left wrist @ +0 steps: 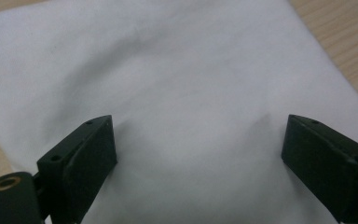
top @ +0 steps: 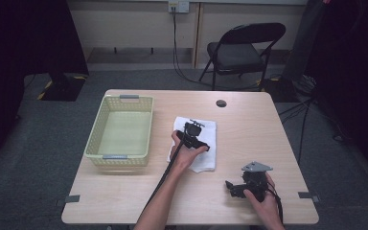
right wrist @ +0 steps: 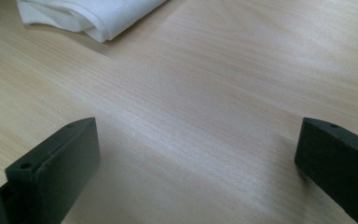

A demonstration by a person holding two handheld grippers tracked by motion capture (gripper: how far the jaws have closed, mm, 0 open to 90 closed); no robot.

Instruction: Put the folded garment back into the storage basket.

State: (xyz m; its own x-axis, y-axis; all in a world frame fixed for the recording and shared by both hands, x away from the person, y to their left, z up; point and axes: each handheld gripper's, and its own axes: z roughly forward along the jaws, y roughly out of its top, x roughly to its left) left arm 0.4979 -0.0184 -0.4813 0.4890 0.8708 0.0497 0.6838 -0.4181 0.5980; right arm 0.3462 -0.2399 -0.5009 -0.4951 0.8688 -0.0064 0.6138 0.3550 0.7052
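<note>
A folded white cloth (top: 202,128) lies in the middle of the wooden table (top: 249,124). My left gripper (top: 197,135) hovers just over the cloth, pointing down at it. In the left gripper view the cloth (left wrist: 186,79) spreads under my left gripper (left wrist: 200,144), whose jaws stand wide apart with nothing pinched between them. My right gripper (top: 235,188) rests near the table's front right, held by a hand. In the right gripper view my right gripper (right wrist: 196,158) is open over bare wood, and a corner of the cloth (right wrist: 98,16) lies at the upper left.
A pale yellow mesh basket (top: 98,139) stands on the table's left side. A small dark round spot (top: 221,103) marks the table's far edge. Behind the table is a black folding chair (top: 242,50) on grey carpet.
</note>
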